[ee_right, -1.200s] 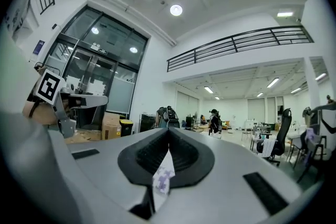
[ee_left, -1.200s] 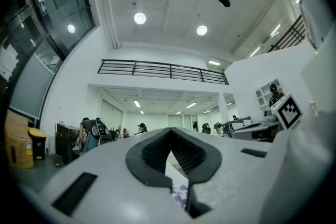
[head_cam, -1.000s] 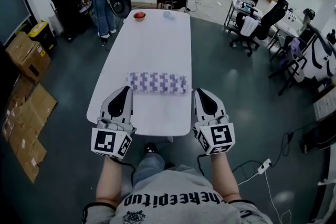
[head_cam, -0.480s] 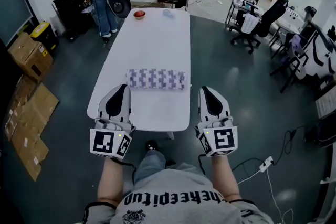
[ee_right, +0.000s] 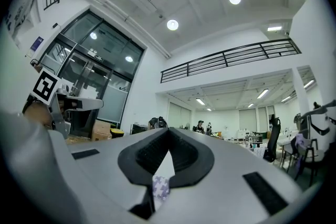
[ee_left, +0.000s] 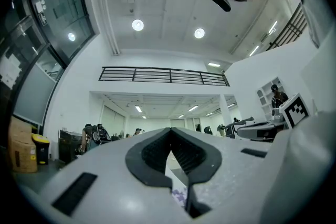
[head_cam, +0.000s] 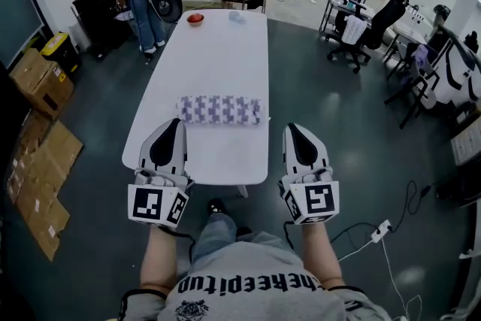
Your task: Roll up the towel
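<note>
The rolled towel, white with a purple houndstooth pattern, lies crosswise on the near part of the long white table. My left gripper hovers over the table's near left corner, just short of the roll, jaws shut on nothing. My right gripper is level with it, beyond the table's right edge, also shut and empty. In the left gripper view the shut gripper shows a scrap of towel through the slit below the pads. The right gripper view shows the same: gripper shut, towel behind it.
A red bowl and a small clear object sit at the table's far end. A person stands at the far left. Cardboard boxes lie on the left floor; office chairs and a cable with a power strip are on the right.
Both grippers have drawn back a little from the rolled towel, widening the gap to it. Their jaws stay shut. The towel has not changed shape.
</note>
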